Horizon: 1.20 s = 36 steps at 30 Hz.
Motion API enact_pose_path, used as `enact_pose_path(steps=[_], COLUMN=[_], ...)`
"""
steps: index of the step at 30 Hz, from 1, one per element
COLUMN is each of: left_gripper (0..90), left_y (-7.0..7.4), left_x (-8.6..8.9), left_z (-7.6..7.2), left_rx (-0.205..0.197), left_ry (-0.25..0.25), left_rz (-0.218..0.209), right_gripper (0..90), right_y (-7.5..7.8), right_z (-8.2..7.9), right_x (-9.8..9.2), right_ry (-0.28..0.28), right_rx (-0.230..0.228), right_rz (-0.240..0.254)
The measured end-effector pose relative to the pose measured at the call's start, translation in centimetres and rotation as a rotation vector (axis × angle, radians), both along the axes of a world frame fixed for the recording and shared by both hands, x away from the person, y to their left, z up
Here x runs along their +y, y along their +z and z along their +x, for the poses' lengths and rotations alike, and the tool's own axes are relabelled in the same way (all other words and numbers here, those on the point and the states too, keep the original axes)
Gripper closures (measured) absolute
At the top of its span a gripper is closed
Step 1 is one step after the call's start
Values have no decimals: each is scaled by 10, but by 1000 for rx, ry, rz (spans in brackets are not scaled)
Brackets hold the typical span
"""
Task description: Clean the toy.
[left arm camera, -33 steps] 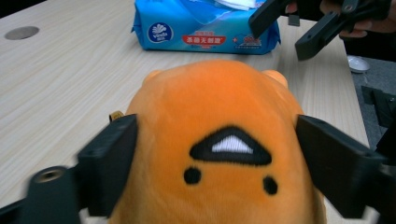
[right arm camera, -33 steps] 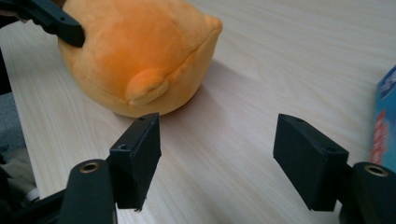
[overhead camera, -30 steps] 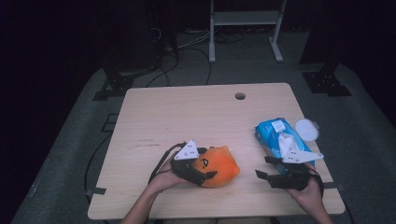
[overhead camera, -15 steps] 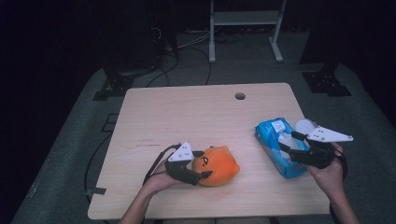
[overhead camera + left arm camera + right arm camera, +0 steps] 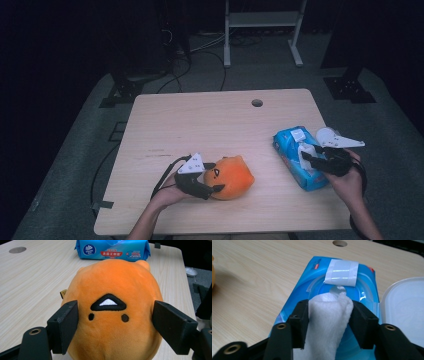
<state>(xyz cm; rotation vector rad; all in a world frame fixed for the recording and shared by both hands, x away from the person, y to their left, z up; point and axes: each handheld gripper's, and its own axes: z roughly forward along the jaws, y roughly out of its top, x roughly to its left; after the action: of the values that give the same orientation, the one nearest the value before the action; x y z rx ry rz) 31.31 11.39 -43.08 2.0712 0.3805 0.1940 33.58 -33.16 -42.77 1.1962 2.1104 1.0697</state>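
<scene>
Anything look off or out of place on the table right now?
Nothing damaged or spilled. The blue wipes pack has its lid flipped open, and a white wipe sticks up between the right gripper's jaws, which have just been closing. The orange plush sits intact in the left gripper.

A light wooden table (image 5: 220, 125) with rounded corners stands on a grey floor mat (image 5: 95, 150), and a small round cable hole (image 5: 257, 103) sits near its far edge. Beyond the table, in a dark room, black cables (image 5: 200, 50) trail across the floor beside the legs of a white metal stand (image 5: 262, 30). A black stand base (image 5: 349, 87) rests on the floor at the far right.
</scene>
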Motion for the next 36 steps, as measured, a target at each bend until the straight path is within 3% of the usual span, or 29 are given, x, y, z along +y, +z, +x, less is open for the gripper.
enact_pose_path(steps=[5,10,15,21,25,29,32,36], left_gripper=[210,209,205,202,199,199,199,199], left_y=[0,-1,0,1,1,0,1,0], left_x=[-1,0,0,-2,-2,-3,-4,-5], left_z=[0,1,0,-1,0,-1,-1,-1], left_rx=[-3,-4,-10,-25,-28,-27,-31,-34], left_ry=[3,2,3,1,-2,-1,0,-1], left_rz=[0,5,14,31,33,29,34,33], right_gripper=[629,828,853,856,856,855,854,853], right_y=[0,4,13,27,45,65,77,86], right_z=[-5,-8,-11,-24,-37,-53,-64,-78], right_x=[1,0,-5,-5,-1,12,26,52], right_ry=[-13,-27,-33,-5,41,127,211,347], right_rx=[-9,9,10,-12,-56,-76,-85,-64], right_rz=[-8,12,54,66,70,76,86,111])
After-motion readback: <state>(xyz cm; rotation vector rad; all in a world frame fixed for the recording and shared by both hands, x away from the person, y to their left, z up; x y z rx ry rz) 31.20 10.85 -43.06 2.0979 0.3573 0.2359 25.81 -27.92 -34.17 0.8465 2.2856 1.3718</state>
